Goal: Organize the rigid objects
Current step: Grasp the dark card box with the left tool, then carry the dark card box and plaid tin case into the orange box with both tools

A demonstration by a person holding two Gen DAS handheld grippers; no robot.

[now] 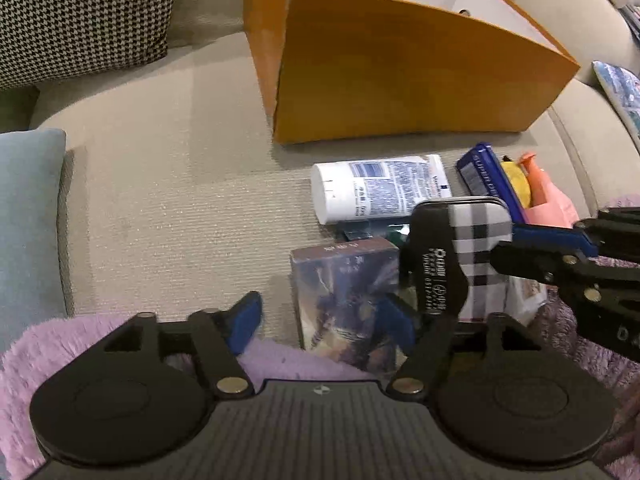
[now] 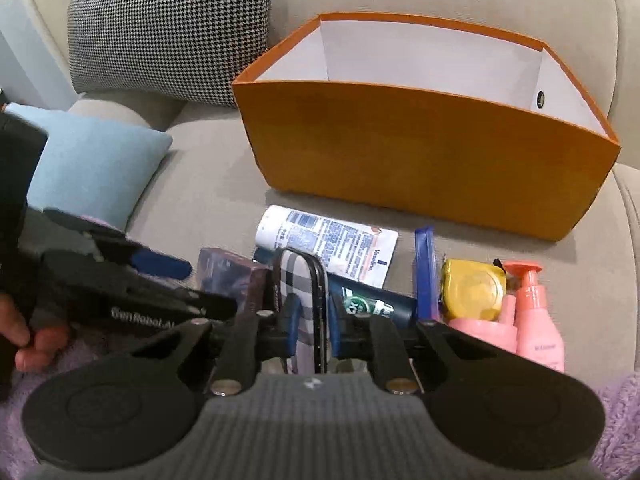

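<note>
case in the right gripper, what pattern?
Black, white and grey plaid on the case, with a black edge; clearest in the left wrist view.

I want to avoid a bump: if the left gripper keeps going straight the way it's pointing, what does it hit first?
Most likely the purple card box, which lies between the open left gripper's fingertips, on the sofa seat. Depth is hard to judge.

Soft, dim indoor light; heavy fisheye bending and blur toward edges.
</note>
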